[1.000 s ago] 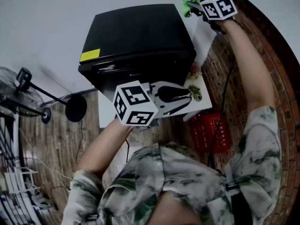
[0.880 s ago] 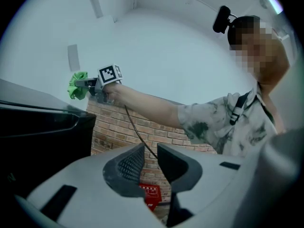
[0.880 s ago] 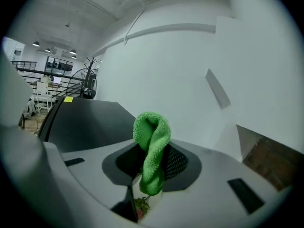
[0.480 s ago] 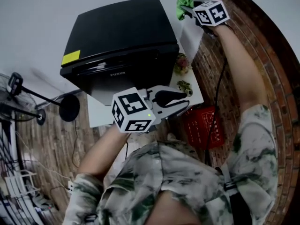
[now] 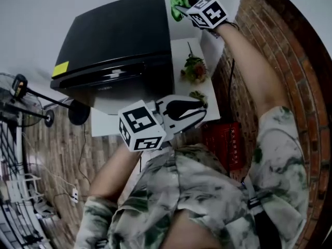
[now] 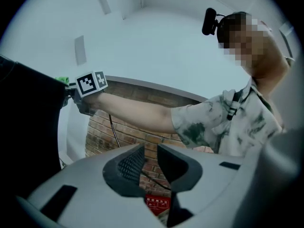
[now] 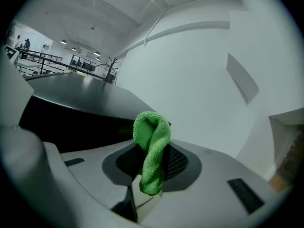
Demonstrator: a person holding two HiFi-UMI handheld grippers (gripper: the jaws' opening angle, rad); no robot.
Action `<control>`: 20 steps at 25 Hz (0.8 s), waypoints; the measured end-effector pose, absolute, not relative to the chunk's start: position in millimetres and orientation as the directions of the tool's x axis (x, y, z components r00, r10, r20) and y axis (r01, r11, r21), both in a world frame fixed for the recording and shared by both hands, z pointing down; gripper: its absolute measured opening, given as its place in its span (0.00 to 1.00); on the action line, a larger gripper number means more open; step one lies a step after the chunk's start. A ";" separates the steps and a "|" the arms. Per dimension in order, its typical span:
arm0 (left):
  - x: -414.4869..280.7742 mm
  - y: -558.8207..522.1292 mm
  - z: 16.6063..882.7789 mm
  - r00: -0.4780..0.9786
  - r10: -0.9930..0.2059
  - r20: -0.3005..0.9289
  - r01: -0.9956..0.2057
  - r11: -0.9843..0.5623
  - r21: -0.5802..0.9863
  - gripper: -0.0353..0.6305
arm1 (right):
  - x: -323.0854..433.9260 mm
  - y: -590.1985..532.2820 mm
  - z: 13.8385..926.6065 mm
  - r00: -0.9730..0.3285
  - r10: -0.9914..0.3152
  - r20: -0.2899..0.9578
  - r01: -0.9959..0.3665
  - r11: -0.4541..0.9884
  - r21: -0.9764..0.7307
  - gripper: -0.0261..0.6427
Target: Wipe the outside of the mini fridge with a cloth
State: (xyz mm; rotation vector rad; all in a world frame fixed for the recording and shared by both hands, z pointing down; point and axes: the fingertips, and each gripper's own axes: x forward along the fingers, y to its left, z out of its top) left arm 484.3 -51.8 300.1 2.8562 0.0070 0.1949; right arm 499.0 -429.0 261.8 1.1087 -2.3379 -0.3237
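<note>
I have the green cloth (image 7: pixel 153 137) pinched in my right gripper (image 7: pixel 151 167) at the mini fridge's (image 5: pixel 114 38) far right corner, seemingly not yet touching, left gripper (image 6: pixel 151 161) parted and empty by its front; next, press and sweep.

Black mini fridge (image 5: pixel 114 35), yellow sticker (image 5: pixel 60 69) — green cloth (image 7: pixel 152 146) (fuzzy weave) — red-brown brick wall (image 5: pixel 290 51).

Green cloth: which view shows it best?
Right gripper view: the green cloth fills the centre, bunched and pinched between the fingers. Head view shows only a small green patch by the mini fridge; left gripper view, a sliver.
</note>
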 end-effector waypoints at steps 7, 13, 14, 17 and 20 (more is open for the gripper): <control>498.3 -60.4 311.8 0.987 -0.044 0.152 -0.088 -0.949 0.303 0.16 | 480.8 -437.2 309.8 -0.571 -0.726 0.383 -0.583 0.688 0.434 0.21; 503.7 -67.4 318.0 0.983 -0.072 0.168 -0.123 -0.941 0.315 0.16 | 478.2 -437.7 354.1 -0.587 -0.703 0.402 -0.566 0.711 0.417 0.21; 503.9 -68.7 319.1 0.982 -0.078 0.172 -0.130 -0.939 0.318 0.16 | 477.4 -437.4 362.5 -0.590 -0.697 0.408 -0.564 0.717 0.408 0.21; 504.3 -72.3 321.2 0.979 -0.096 0.179 -0.150 -0.935 0.321 0.16 | 475.3 -435.1 388.9 -0.592 -0.678 0.436 -0.555 0.735 0.390 0.21; 505.0 -73.3 323.0 0.978 -0.097 0.183 -0.153 -0.934 0.322 0.16 | 478.1 -433.3 415.8 -0.580 -0.674 0.458 -0.553 0.738 0.387 0.21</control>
